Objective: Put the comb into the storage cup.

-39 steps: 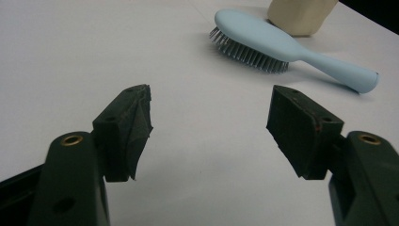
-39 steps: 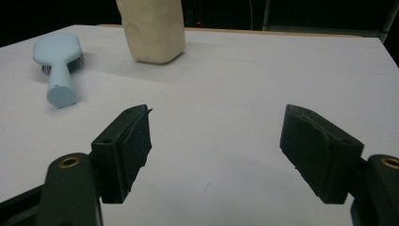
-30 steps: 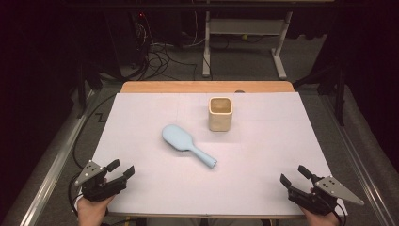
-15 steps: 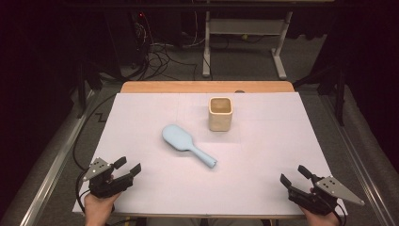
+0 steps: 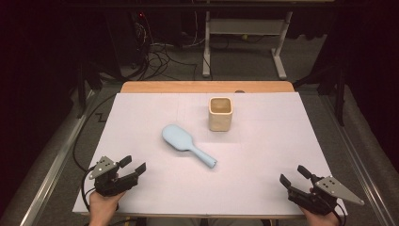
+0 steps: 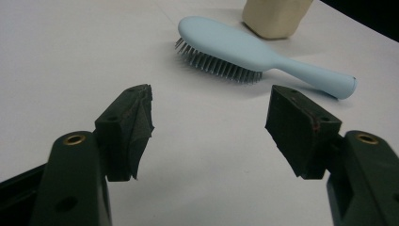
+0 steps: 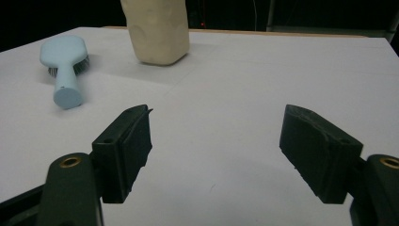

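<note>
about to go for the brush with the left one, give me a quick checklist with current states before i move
1. left gripper jaws open, nothing between them: ok
2. hairbrush lying free on the white sheet, bristles down: ok
3. path from left gripper to hairbrush unobstructed: ok
4. beige cup upright, apart from the hairbrush: ok
5. right gripper open, at the near right edge, out of the way: ok
6. jaws wide enough for the brush handle: cannot tell

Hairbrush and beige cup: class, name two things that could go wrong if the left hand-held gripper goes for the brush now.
1. The hairbrush lies bristles down with a slim handle; the open left hand-held gripper may pinch off-centre, so it swivels.
2. The beige cup stands close behind the brush head; a push could perhaps tip it.
</note>
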Tool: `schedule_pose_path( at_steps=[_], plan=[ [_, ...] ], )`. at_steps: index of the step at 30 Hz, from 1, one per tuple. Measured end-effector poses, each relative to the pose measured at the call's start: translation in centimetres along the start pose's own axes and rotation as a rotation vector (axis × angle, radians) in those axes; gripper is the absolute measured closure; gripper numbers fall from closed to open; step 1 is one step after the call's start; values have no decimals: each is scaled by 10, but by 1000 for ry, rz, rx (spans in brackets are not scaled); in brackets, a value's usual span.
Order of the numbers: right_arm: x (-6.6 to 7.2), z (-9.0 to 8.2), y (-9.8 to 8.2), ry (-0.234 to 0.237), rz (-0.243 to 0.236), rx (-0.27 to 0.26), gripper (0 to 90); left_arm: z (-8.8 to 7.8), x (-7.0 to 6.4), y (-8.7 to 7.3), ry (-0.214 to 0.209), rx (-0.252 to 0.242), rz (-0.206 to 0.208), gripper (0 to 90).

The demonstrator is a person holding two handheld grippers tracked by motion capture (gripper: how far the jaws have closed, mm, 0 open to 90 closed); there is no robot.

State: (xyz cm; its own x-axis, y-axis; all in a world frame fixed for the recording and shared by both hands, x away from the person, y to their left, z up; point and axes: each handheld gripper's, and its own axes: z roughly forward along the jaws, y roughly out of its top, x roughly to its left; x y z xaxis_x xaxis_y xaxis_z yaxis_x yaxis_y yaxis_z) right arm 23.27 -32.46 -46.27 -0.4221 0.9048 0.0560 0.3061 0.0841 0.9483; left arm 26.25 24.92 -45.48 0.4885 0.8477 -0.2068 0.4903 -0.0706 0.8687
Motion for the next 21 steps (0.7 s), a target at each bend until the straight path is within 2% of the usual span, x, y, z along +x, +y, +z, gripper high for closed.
schedule_pose_path(
  at_steps=[12,21],
  plan=[
    [0,0,0,-2,0,5,257,12,-10,5,-31,9,30,327],
    [0,0,0,-2,-1,7,259,18,-15,8,-43,7,38,328]
  ],
)
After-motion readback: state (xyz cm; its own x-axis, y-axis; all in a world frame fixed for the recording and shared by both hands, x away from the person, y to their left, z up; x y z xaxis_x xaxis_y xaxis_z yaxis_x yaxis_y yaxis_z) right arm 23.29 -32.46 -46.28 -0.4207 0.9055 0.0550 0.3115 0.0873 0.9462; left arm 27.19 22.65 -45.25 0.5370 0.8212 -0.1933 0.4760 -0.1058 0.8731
